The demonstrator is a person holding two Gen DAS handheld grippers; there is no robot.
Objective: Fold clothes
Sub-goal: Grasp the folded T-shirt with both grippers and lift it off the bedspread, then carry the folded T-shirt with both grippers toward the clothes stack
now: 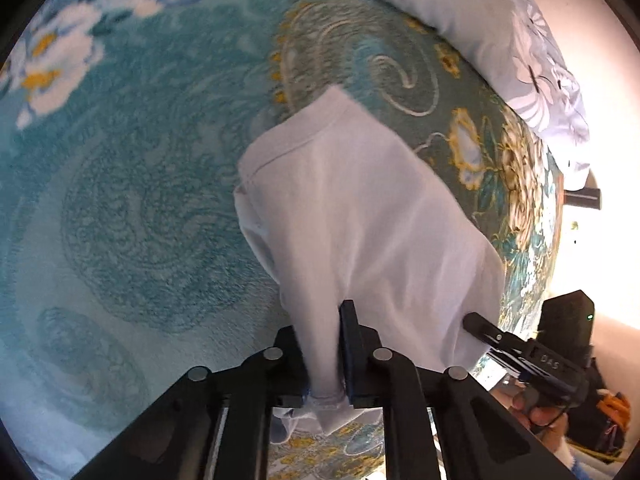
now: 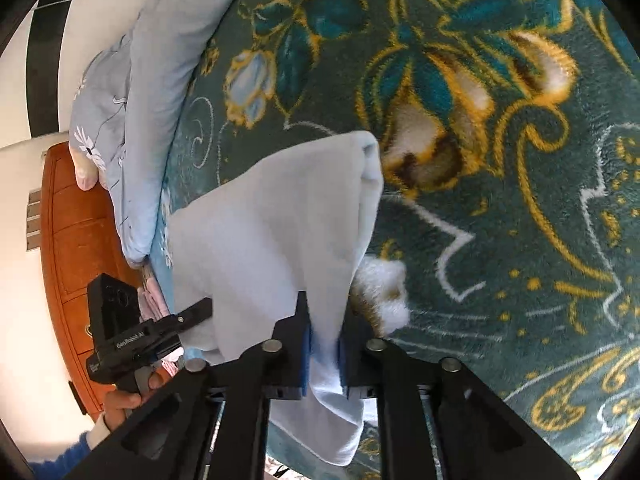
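Teal floral blanket (image 1: 152,184) covers the bed, patterned with gold scrolls and pale flowers. Along the bed's far edge lies a light blue pillow (image 1: 452,12) with a white flower print, seen also in the right wrist view (image 2: 160,52). Beyond that edge, in the right wrist view, stands an orange-brown wooden cabinet (image 2: 76,240) against a white wall.

White garment (image 1: 360,220) hangs lifted off the blanket, stretched between both tools. A ribbed hem or collar band shows along its far upper end in the left wrist view. In the right wrist view the same cloth (image 2: 272,232) drapes in a soft fold, its far end drooping toward the blanket; whether it touches there I cannot tell.

Left tool (image 1: 326,364): jaws narrow, pinching a gathered bunch of the white cloth, with loose fabric spilling out below the pads. It also shows in the right wrist view (image 2: 192,312), fingers against the cloth's near edge, a hand (image 2: 128,396) with a blue sleeve cuff on its grip.

Right tool (image 2: 324,352): jaws narrow, blue pads pressed on the cloth, which trails down behind them. In the left wrist view it (image 1: 476,326) meets the garment's side edge, a hand (image 1: 540,412) beneath it.
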